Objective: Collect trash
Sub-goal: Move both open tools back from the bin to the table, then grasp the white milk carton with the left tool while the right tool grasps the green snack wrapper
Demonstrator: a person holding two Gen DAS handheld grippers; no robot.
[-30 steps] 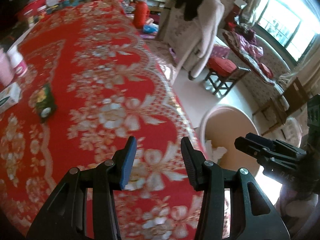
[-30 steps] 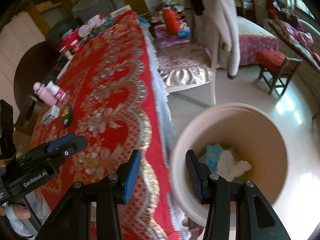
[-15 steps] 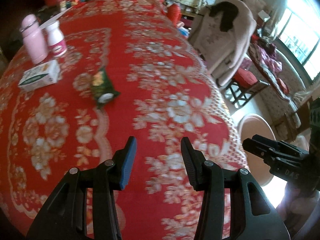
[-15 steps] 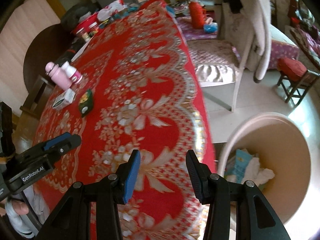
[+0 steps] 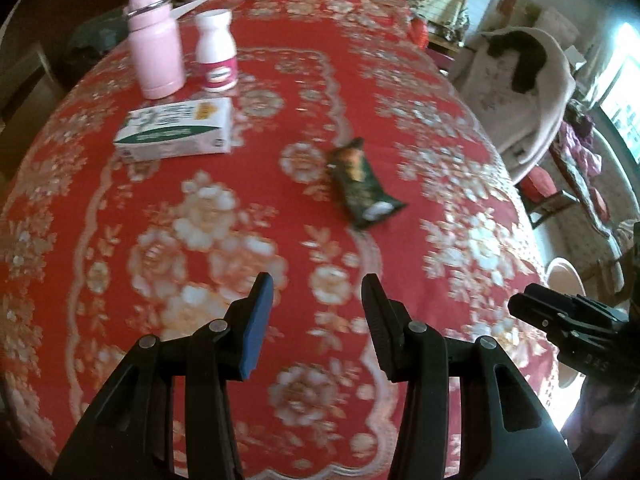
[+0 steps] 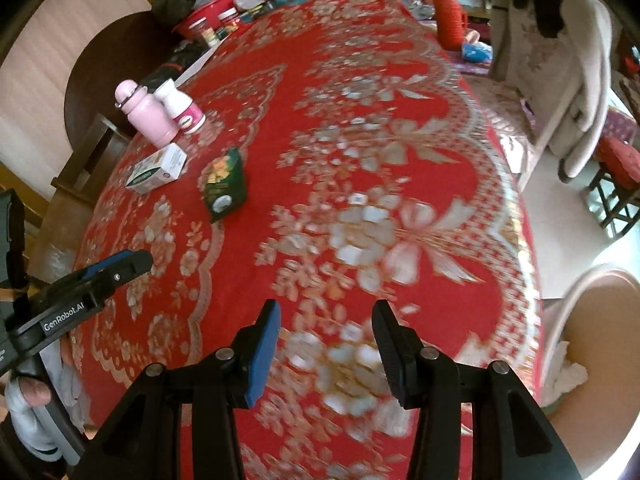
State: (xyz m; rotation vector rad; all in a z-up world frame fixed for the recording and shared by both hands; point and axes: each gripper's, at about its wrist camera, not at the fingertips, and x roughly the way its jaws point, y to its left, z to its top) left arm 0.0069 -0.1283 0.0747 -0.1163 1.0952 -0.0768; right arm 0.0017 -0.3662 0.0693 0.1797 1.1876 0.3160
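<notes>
Green wrapper (image 5: 362, 183) lies near carton (image 5: 176, 130), bottles beyond; both grippers' fingers (image 5: 256, 322) gape empty.

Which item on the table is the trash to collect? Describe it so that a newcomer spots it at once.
On the red floral tablecloth, look past the open left gripper to the cluster on the left. Right of the white-and-green box lies a dark green snack wrapper. It is flat and crumpled, unlike the upright pink flask and white bottle.

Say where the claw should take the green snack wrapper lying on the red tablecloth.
Across the middle of the green snack wrapper, from above with the open left claw: it lies flat and long, so closing over its narrow width suits best; its crimped ends would likely slip.
</notes>
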